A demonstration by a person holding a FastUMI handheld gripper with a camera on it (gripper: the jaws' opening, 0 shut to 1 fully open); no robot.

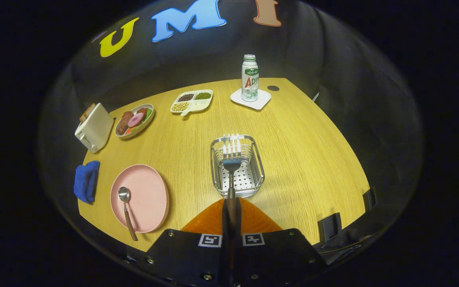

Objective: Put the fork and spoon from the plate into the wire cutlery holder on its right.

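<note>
The gripper [231, 217] has its two orange fingers [213, 221] squeezed tight on the handle of the fork [232, 163]. The fork points straight ahead, away from the fingers, with its prongs at the far end. Its long line runs the same way the fingers point.

The big thing to look at is where the fork sits next to the wire cutlery holder [253, 159]. The fork's head shows right over the open top of the holder, and the handle crosses the holder's near edge. I cannot tell if the prongs are inside the wires or just up above them (the camera looks along the fork, so height is hard to see). I think the fork needs to go down into the holder before the fingers let go, and if it stays this flat, it may end up lying on the near rim instead of dropping in.

The spoon [126, 207] lies on the pink plate [150, 199], which is to the left of the holder. Its bowl is at the far end and its handle pokes over the near edge of the plate. It has not been put away yet
</note>
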